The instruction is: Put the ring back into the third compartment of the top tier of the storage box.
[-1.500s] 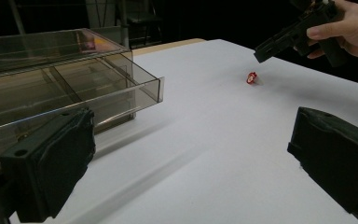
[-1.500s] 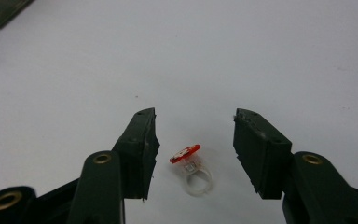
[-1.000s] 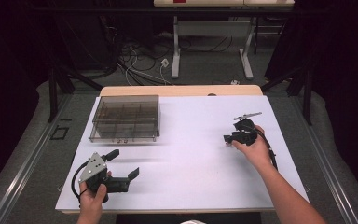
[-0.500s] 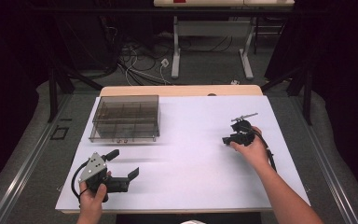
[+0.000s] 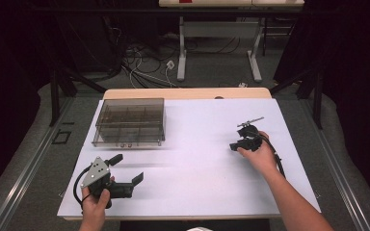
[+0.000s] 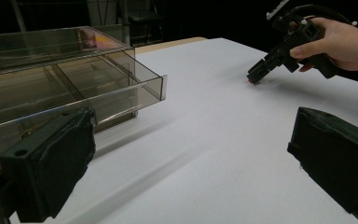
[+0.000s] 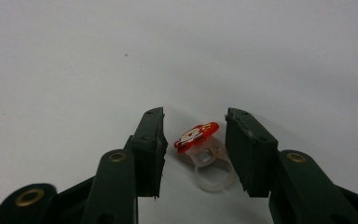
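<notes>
A small clear toy ring [image 7: 204, 161] with a red cartoon top lies on the white table sheet [image 5: 197, 173]. My right gripper [image 7: 195, 115] points down at it with a jaw on each side. Its jaws have just been closing, and a gap still shows between the left pad and the ring. In the high view the right gripper [image 5: 235, 146] is at the table's right-middle. In the left gripper view the right gripper [image 6: 255, 75] tips down over a red speck, the ring [image 6: 251, 82]. My left gripper [image 5: 127, 168] rests near the front left, open with nothing between its jaws [image 6: 191, 154].
A smoky clear plastic box [image 5: 130, 122] with compartments stands at the back left of the sheet, close to the left gripper's left jaw in the left gripper view [image 6: 51, 79]. Beyond the table's far edge are desk legs and cables on the floor.
The right gripper has shifted slightly to the left and lower over the sheet. The left hand and the box have not moved.
</notes>
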Demonstrator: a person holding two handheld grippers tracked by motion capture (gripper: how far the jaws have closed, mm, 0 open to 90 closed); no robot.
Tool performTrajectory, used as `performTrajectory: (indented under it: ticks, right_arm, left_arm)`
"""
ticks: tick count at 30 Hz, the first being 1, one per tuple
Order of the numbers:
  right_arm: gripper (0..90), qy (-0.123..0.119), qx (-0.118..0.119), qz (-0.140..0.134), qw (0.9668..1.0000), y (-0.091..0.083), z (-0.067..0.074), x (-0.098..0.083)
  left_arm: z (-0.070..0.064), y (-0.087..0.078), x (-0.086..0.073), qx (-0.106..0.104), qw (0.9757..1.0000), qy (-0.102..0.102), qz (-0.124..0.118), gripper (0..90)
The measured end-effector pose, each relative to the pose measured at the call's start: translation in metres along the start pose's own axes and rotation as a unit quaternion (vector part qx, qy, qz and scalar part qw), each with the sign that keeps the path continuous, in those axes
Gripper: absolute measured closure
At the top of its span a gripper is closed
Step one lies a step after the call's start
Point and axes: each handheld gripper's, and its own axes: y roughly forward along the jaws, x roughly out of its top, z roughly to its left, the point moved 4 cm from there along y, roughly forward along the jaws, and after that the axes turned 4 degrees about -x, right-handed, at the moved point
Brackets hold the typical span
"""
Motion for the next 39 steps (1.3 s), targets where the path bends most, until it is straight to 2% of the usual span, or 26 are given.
performTrajectory:
  ticks: [16, 17, 23, 29, 33, 37, 39]
  right_arm:
    - [63.3, -0.007, -0.009, 0.002, 0.9999, 0.0014, -0.0009, -0.0008]
    - [63.8, -0.004, -0.006, -0.006, 1.0000, 0.0023, -0.0004, -0.0005]
    - [67.3, -0.009, -0.015, 0.000, 0.9998, 0.0015, -0.0016, -0.0009]
    - [67.8, -0.010, -0.018, 0.000, 0.9998, 0.0015, -0.0017, -0.0010]
    - [67.9, -0.008, -0.011, -0.004, 0.9999, 0.0019, -0.0022, -0.0010]
    - [68.1, -0.001, -0.012, -0.005, 0.9999, 0.0021, -0.0011, -0.0004]
    - [68.1, -0.007, -0.016, 0.002, 0.9998, 0.0013, -0.0019, -0.0008]
  left_arm:
    - [0.0005, -0.0001, 0.0000, 0.001, 1.0000, 0.000, -0.001, 0.6]
    - [0.0005, -0.0001, 0.0001, 0.001, 1.0000, 0.000, -0.002, 0.5]
    - [0.0005, -0.0002, 0.0001, 0.001, 1.0000, 0.000, -0.002, 0.5]
    - [0.0007, -0.0003, 0.0001, 0.002, 1.0000, 0.000, -0.002, 0.6]
    - [0.0008, -0.0004, 0.0001, 0.002, 1.0000, -0.001, -0.002, 0.6]
    - [0.0009, -0.0004, 0.0000, 0.002, 1.0000, 0.000, -0.002, 0.6]
    - [0.0011, -0.0004, 0.0000, 0.003, 1.0000, -0.001, -0.002, 0.6]
